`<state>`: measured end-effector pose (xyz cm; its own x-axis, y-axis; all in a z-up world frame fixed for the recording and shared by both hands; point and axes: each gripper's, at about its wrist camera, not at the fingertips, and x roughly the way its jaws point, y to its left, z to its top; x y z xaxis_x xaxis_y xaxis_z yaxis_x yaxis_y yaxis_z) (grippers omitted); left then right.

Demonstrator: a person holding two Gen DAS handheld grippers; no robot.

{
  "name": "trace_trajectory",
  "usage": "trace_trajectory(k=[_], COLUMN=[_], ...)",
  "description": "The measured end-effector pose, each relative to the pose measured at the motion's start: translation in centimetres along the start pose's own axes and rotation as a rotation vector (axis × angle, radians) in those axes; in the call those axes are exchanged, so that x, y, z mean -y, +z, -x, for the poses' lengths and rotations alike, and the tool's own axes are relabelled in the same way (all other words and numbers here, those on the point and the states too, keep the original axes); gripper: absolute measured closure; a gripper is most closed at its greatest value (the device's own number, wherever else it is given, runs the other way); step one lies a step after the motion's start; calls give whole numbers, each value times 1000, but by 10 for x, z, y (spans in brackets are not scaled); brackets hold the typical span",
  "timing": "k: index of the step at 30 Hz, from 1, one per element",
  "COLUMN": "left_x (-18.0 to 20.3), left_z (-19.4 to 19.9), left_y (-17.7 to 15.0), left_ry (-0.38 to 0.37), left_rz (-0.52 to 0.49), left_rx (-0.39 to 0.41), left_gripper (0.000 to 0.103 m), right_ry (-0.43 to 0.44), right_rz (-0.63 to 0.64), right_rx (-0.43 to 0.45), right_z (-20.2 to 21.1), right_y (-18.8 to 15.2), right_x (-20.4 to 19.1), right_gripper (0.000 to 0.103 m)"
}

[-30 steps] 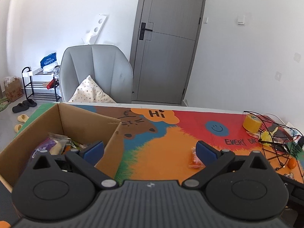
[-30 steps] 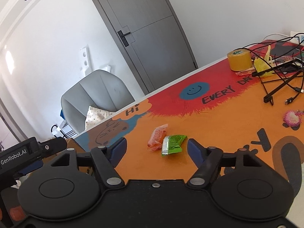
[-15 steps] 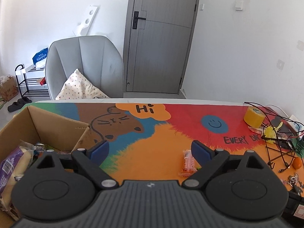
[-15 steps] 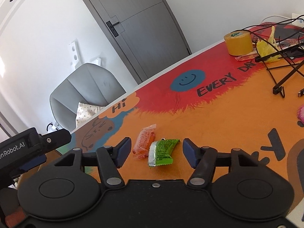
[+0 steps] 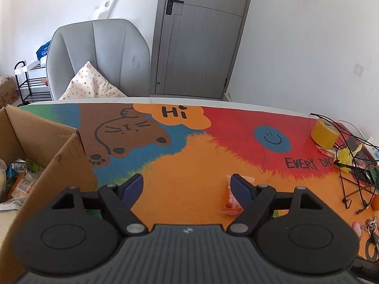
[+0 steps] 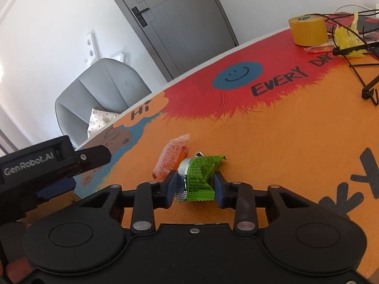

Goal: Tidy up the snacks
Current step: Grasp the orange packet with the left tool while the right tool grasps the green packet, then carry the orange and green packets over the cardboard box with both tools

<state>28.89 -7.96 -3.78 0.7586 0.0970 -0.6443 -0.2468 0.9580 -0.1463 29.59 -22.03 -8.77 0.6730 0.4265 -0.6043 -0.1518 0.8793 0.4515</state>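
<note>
The right hand-held gripper [image 6: 195, 184] had its pads clamped on the green snack packet [image 6: 200, 177], which sat low over the colourful surface [image 6: 272, 137], though whether it was touching I couldn't tell. Just beside it lay the orange snack packet [image 6: 171, 158], flat on the surface. The left hand-held gripper [image 5: 187, 184] hung with fingers spread wide and nothing between them (the orange packet partly hidden behind its right finger), the cardboard box [image 5: 68, 165] of snacks at its left.
</note>
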Motion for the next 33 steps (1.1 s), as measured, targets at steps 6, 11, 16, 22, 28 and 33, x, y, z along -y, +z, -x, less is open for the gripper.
trace_trajectory(k=[6,11,16,22,28,33], left_x=[12,19,26,32,37,32], left_z=[-16,-30,-45,-53,-54,-45], left_y=[-6,-16,-20,-24,-25,-27], left_ry=[-13,-26,-44,-42,-76,-81], left_rz=[-9,4,28,37,32,33], left_rx=[-28,-55,-72,-42,-51,-55], left_gripper=[23,26,31,41,78,84], right_ry=[4,-20,-78,-75,-76,-78], right_rz=[-46,-76,-101,-122,-116,-110], right_rx=[25,58,94,73,73,80], right_z=[7,15,21,13,13,13], right_y=[2,4,7,6,6,7], right_x=[14,24,34,37,36,37], right_gripper=[70,70,70,70,70,70])
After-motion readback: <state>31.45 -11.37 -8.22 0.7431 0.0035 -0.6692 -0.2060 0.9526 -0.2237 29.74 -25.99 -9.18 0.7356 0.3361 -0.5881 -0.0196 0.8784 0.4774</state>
